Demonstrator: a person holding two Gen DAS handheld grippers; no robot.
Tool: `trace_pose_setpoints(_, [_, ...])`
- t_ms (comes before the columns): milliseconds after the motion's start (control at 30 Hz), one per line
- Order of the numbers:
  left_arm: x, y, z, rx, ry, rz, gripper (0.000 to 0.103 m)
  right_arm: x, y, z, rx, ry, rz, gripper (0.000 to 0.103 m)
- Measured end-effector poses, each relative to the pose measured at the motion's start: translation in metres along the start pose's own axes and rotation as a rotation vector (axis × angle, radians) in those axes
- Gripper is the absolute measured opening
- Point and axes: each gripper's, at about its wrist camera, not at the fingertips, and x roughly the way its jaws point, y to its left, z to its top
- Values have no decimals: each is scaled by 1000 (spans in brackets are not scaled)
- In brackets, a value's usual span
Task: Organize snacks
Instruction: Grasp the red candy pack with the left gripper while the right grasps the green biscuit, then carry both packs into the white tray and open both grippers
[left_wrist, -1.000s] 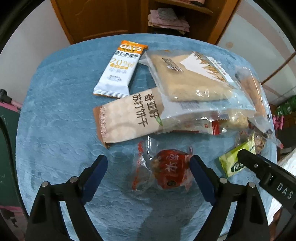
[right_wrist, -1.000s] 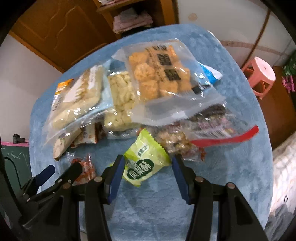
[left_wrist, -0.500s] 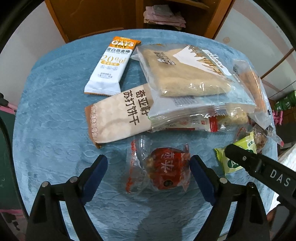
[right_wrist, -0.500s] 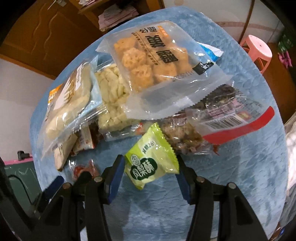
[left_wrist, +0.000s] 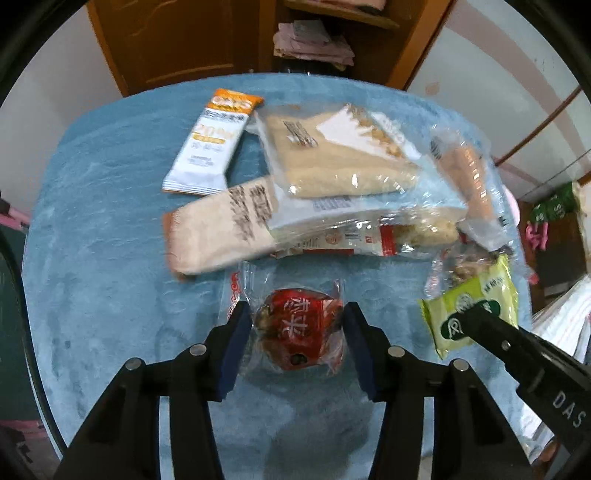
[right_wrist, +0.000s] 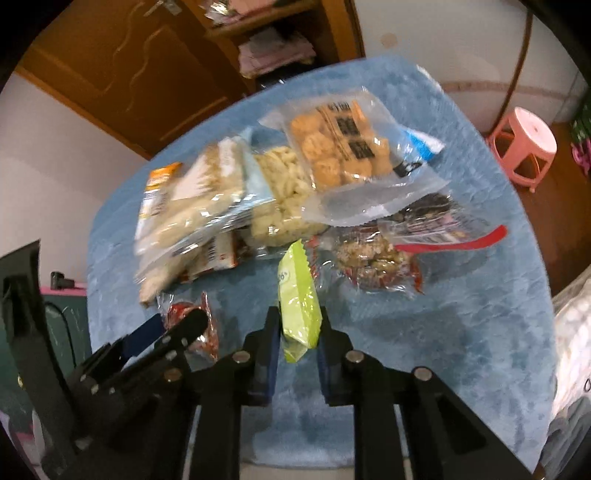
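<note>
A pile of snack packets lies on a blue-covered table (left_wrist: 92, 229). My left gripper (left_wrist: 295, 314) has closed around a red snack in clear wrap (left_wrist: 299, 328); both pads touch its sides. It also shows in the right wrist view (right_wrist: 192, 325). My right gripper (right_wrist: 297, 321) is shut on a green pastry packet (right_wrist: 299, 299), held on edge and lifted off the cloth. The green packet also shows in the left wrist view (left_wrist: 472, 310).
The pile holds a white oat bar (left_wrist: 212, 144), a beige cracker pack (left_wrist: 221, 232), a clear bag of pale wafers (left_wrist: 340, 158), a bag of fried puffs (right_wrist: 343, 147) and a nut bar (right_wrist: 373, 258). A pink stool (right_wrist: 524, 144) stands beyond the table's right edge.
Both grippers have closed. The left closed onto the red snack. The right closed onto the green packet, turning it on edge and raising it.
</note>
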Motion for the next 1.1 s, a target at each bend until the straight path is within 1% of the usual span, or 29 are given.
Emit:
trace_pose_setpoints(100, [-38, 0, -3, 8, -67, -18, 49, -31, 1, -8, -30, -50, 32, 18])
trace_pose_setpoints(233, [-113, 3, -25, 63, -184, -25, 49, -86, 6, -30, -90, -130, 102, 18])
trace_pose_setpoints(300, [-149, 7, -41, 87, -235, -39, 49, -118, 9, -45, -132, -177, 134, 18])
trace_pose_setpoints(367, [-187, 11, -65, 110, -283, -64, 49, -146, 12, -63, -167, -213, 164, 18])
trace_pose_setpoints(500, [-229, 15, -107, 130, -332, -118, 50, -198, 18, -112, -267, -295, 199, 18])
trace_pose_setpoints(567, [-246, 21, -131, 128, -356, -151, 50, -215, 21, -139, -318, -321, 205, 18])
trace_pose_setpoints(700, [-260, 26, -175, 120, -384, -171, 50, -221, 23, -184, -392, -326, 192, 18])
trace_pose_setpoints(833, [-243, 28, -209, 126, -362, -161, 50, -208, 19, -215, -419, -291, 130, 19])
trace_pose_setpoints(900, [-235, 28, -226, 143, -347, -140, 51, -196, 15, -227, -427, -250, 106, 19])
trace_pose_setpoints(933, [-230, 28, -233, 151, -342, -129, 52, -190, 12, -231, -427, -239, 94, 21])
trace_pose_setpoints(967, [-225, 27, -237, 161, -336, -118, 54, -184, 9, -235, -421, -229, 76, 28])
trace_pose_setpoints(1000, [-220, 27, -243, 167, -334, -100, 58, -180, 7, -238, -416, -223, 58, 33])
trace_pose_setpoints(1033, [-217, 27, -246, 166, -331, -89, 75, -177, 5, -239, -409, -222, 38, 46])
trace_pose_setpoints(1067, [-215, 28, -249, 164, -331, -84, 89, -175, 2, -241, -396, -232, 15, 54])
trace_pose_setpoints(1100, [-215, 30, -252, 154, -341, -86, 92, -175, 0, -244, -388, -243, 3, 55])
